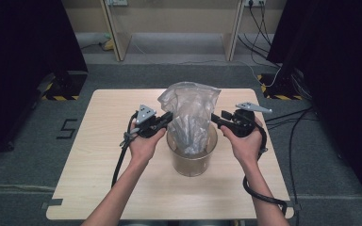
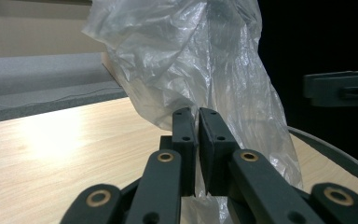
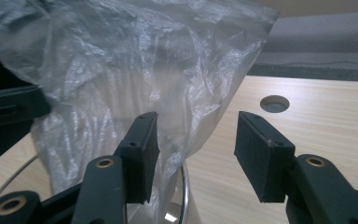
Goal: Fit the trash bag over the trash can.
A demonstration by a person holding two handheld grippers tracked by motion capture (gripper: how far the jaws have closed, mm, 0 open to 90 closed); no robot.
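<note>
Clear, crinkled plastic bag (image 1: 191, 115), standing tall and bunched, lower part tucked down inside a see-through round bin (image 1: 192, 160), upper part rising well above the rim and flaring open at the top. Bin near the middle of the pale wood worktop (image 1: 89, 160).

Left tool (image 1: 166, 119) at 9 o'clock of the bag, jaws pressed nearly together with a fold of the film pinched between them; in the left gripper view (image 2: 196, 122), bag (image 2: 191, 65) rising from the jaw tips toward 12 o'clock, bin rim (image 2: 340, 156) curving at 4 o'clock.

Right tool (image 1: 217, 118) at 3 o'clock of the bag, jaws spread wide and gripping nothing; in the right gripper view (image 3: 196, 140), one pad just against the film, the other well clear, bag (image 3: 135, 70) from 9 to 12 o'clock, a round hole (image 3: 275, 103) in the worktop at 2 o'clock.

A hand (image 1: 143, 146) behind the left tool, another hand (image 1: 247, 143) behind the right.
</note>
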